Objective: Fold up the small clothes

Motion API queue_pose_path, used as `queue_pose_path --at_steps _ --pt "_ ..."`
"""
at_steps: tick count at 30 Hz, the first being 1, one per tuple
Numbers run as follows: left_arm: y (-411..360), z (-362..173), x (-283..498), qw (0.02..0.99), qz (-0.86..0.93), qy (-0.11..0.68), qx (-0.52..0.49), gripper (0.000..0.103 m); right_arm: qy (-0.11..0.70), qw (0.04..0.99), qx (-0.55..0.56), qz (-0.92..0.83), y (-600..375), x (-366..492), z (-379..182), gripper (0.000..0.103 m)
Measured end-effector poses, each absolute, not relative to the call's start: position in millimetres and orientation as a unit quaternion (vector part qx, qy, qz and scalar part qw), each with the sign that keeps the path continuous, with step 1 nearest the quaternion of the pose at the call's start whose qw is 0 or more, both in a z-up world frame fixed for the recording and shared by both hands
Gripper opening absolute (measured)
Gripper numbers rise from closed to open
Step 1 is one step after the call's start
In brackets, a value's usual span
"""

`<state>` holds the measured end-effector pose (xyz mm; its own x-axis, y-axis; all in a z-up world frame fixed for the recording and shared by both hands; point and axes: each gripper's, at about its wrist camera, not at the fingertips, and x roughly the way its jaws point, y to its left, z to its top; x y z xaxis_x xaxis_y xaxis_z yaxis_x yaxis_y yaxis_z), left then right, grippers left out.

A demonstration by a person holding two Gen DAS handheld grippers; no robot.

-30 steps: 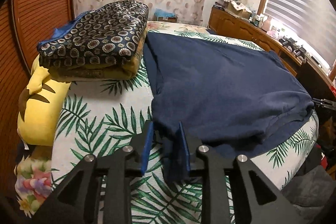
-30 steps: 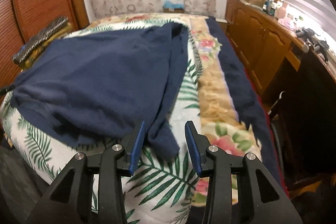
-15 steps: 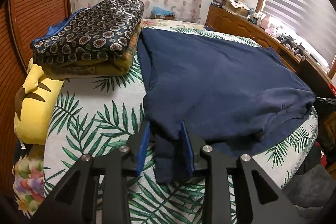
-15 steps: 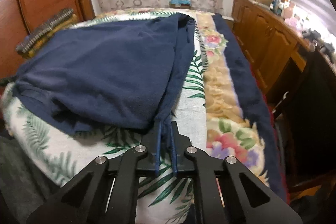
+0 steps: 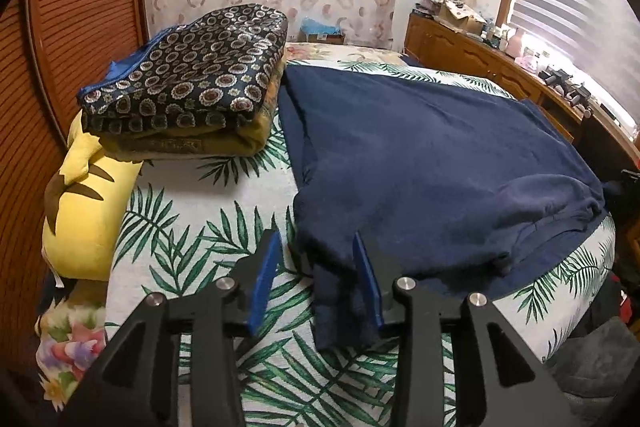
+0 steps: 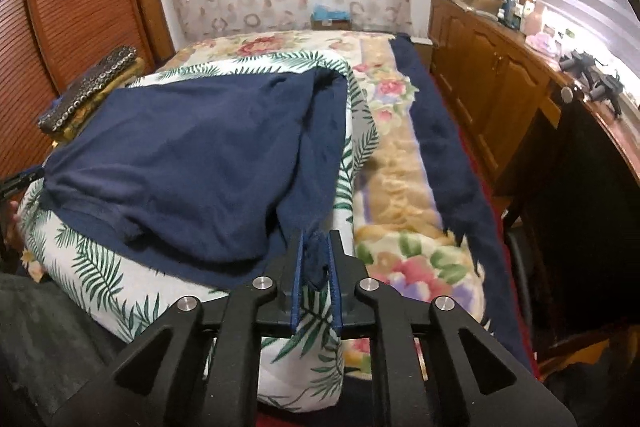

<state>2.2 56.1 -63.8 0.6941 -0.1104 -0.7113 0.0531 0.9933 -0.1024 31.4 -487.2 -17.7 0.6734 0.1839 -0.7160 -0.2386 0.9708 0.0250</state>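
A navy garment (image 5: 420, 155) lies spread over the leaf-print sheet (image 5: 192, 235) on the bed. Its near left corner hangs between the pads of my left gripper (image 5: 316, 235). Those jaws are opening, and the left pad (image 5: 264, 279) stands clear of the cloth. In the right wrist view the garment (image 6: 192, 155) is pulled up at its near right corner. My right gripper (image 6: 316, 235) has that bunched corner between its narrow pads, which press on it while the jaws are opening a little. A fold of the sheet (image 6: 352, 163) rises with it.
A folded patterned blanket stack (image 5: 192, 87) and a yellow pillow (image 5: 84, 203) sit at the bed's left, against a slatted wooden door (image 5: 80, 27). A floral blanket (image 6: 400, 187) covers the bed's right side. A cluttered wooden cabinet (image 6: 492, 99) runs along the right wall.
The right gripper closed on the garment's near right corner and rose with it, lifting that edge and some sheet. The left jaws spread wider around the other corner.
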Motion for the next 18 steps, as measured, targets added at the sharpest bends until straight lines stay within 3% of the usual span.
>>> queue_pose_path --at_steps 18 --pt "52 -70 3 0.916 -0.046 0.397 -0.035 0.038 0.36 0.915 -0.059 0.171 -409 57 -21 0.047"
